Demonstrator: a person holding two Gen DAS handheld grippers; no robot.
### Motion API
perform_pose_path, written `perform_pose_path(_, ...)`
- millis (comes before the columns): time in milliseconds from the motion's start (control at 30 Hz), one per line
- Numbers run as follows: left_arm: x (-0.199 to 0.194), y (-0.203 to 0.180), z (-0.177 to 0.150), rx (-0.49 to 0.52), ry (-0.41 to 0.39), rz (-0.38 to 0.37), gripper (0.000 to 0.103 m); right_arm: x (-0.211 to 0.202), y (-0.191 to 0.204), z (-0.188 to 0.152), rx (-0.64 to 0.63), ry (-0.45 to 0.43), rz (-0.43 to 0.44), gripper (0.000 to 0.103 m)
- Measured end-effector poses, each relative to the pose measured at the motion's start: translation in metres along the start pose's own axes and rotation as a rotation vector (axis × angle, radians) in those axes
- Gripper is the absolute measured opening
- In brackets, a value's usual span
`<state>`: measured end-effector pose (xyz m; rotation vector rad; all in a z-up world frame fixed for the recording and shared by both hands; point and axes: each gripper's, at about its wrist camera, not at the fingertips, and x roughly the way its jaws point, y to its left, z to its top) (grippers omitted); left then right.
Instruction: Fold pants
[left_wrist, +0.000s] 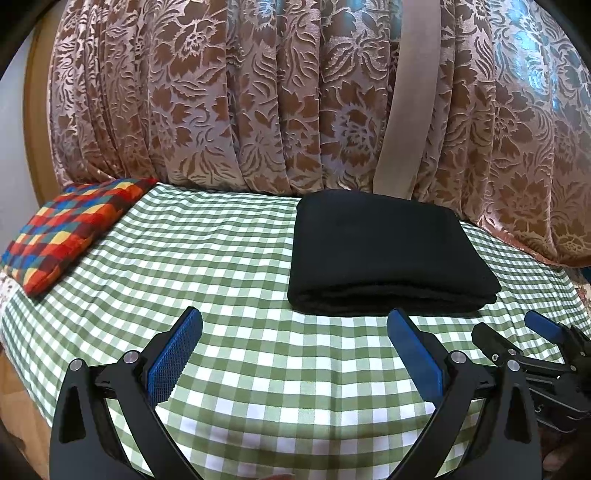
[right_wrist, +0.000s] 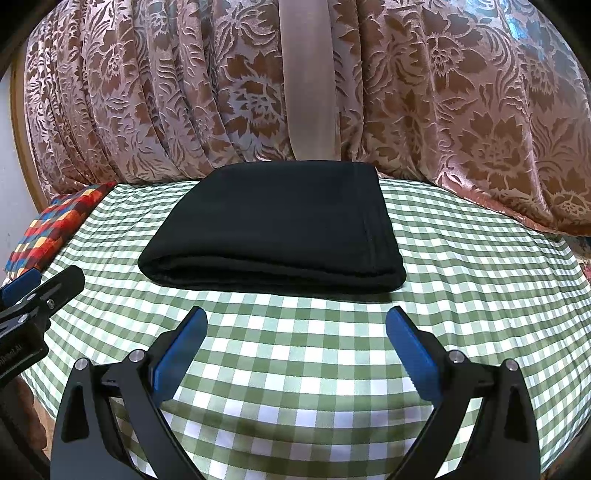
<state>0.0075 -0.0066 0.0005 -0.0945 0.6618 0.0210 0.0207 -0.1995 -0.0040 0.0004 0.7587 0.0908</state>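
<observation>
The black pants (right_wrist: 273, 225) lie as a compact, squared, multi-layer stack on the green checked bed (right_wrist: 303, 369), close to the patterned curtain (right_wrist: 461, 110). Folding appears complete; no loose leg shows. The right tool (right_wrist: 295, 332) hovers just short of the near fold, fingers apart, empty. The left tool (left_wrist: 293, 332) sits beside it, likewise spread and empty.
</observation>
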Motion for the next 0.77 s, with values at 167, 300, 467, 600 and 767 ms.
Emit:
perform_pose_path(167,0.002,0.000,0.000,-0.002,0.004,-0.002,0.099,0.000,0.000,0.000,0.000,0.003,-0.001,0.097)
perform_pose_path(300,0.002,0.000,-0.001,0.001,0.005,0.000,0.099,0.005,-0.002,-0.001,-0.004,0.010,0.002,0.097)
perform_pose_path(467,0.002,0.001,-0.001,0.005,-0.006,0.019,0.099,0.007,-0.002,-0.003,-0.006,0.017,0.000,0.097)
perform_pose_path(600,0.006,0.004,-0.002,-0.003,0.011,0.017,0.099,0.007,-0.001,-0.003,-0.004,0.017,-0.001,0.097)
perform_pose_path(767,0.018,0.008,-0.010,-0.020,0.068,-0.037,0.099,0.006,-0.002,-0.003,0.003,0.021,-0.006,0.097)
